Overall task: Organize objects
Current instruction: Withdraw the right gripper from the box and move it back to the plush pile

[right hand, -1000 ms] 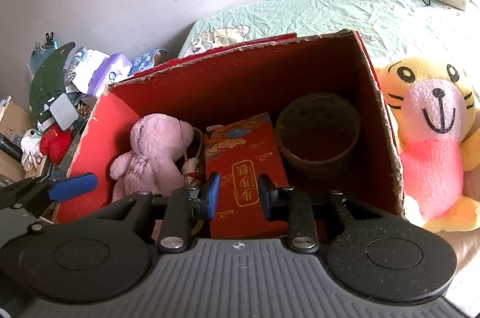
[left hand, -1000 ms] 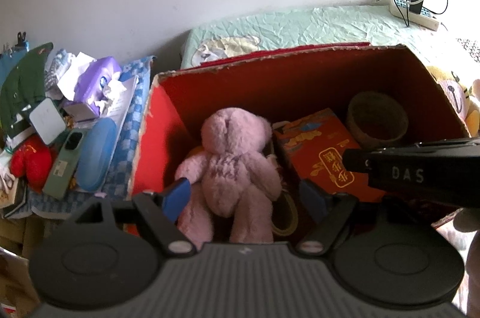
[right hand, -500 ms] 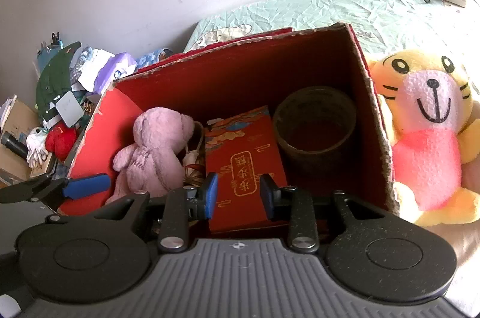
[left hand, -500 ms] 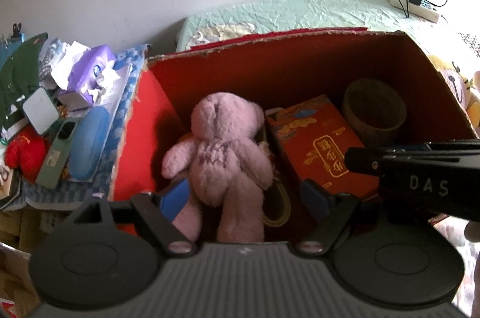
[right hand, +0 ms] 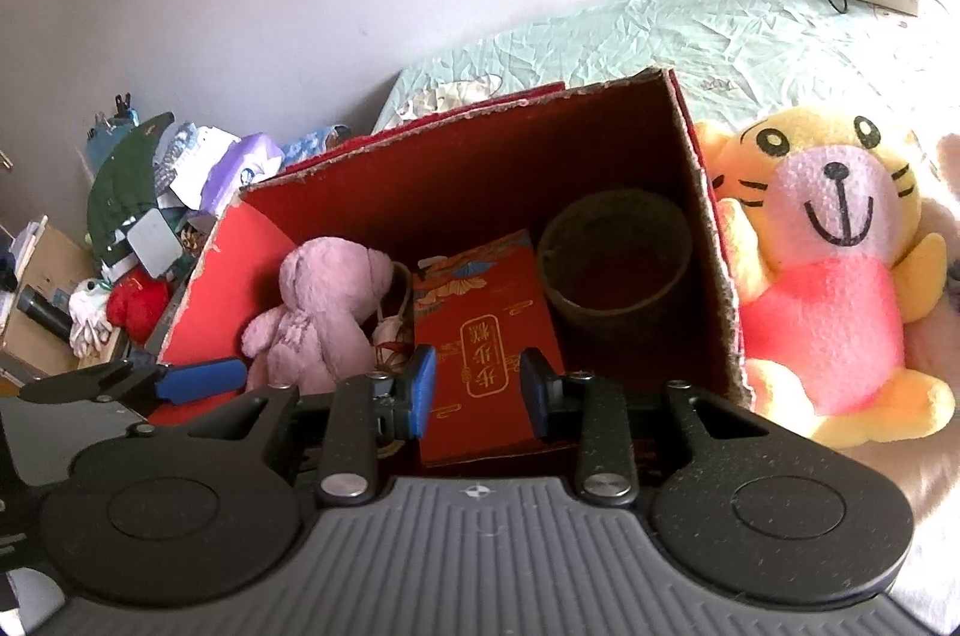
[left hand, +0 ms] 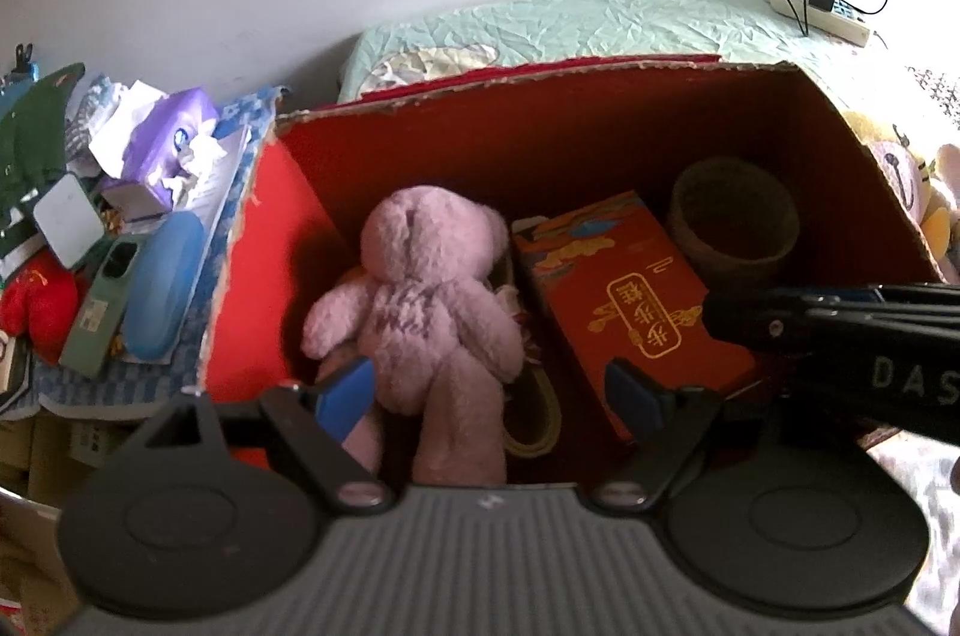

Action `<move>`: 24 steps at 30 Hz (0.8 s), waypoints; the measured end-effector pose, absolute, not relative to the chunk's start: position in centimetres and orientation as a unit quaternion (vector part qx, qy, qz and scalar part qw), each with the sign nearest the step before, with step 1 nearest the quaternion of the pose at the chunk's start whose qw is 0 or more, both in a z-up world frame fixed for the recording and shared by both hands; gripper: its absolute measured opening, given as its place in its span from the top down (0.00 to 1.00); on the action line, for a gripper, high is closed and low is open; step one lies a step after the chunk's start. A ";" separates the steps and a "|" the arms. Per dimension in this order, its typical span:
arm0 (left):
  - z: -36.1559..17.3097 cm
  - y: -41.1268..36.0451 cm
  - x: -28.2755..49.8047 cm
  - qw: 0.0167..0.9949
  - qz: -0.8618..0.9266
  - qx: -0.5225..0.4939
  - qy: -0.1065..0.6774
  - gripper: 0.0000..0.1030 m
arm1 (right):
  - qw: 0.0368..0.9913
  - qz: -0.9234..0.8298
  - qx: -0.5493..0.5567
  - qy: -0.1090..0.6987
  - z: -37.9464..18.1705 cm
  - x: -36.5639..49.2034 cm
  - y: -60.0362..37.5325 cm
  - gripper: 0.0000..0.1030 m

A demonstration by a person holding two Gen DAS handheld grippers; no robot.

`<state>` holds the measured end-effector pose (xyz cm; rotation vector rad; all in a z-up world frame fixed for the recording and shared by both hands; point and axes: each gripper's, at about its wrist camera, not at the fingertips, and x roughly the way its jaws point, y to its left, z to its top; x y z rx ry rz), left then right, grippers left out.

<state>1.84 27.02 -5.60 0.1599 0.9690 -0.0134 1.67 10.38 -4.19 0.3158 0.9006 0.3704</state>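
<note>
hidden: pink bear (left hand: pixel 420 300) feet behind left tongs (left hand: pixel 489 396), open, widening | label: right tongs (right hand: pixel 477 384) open; "DAS" at 3 o'clock | red packet (right hand: pixel 486 336) gold characters, perhaps unreadable

One red box (right hand: pixel 702 192) holds one pink bear (left hand: pixel 420 288), one red packet (left hand: pixel 624 294) and one round pot (right hand: pixel 612 270). One yellow plush (right hand: pixel 822 276) lies outside; the side clutter is too jumbled to count.
</note>
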 end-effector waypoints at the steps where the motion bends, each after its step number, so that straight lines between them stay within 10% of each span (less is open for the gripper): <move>1: -5.5 26.9 1.8 0.882 -0.005 0.078 0.465 0.17 | 0.872 0.179 0.152 0.430 -4.1 1.6 10.3 0.68; 24: 0.1 20.0 -2.3 0.909 0.001 0.074 0.410 0.17 | 0.868 0.257 0.198 0.377 -0.7 -0.5 0.9 0.67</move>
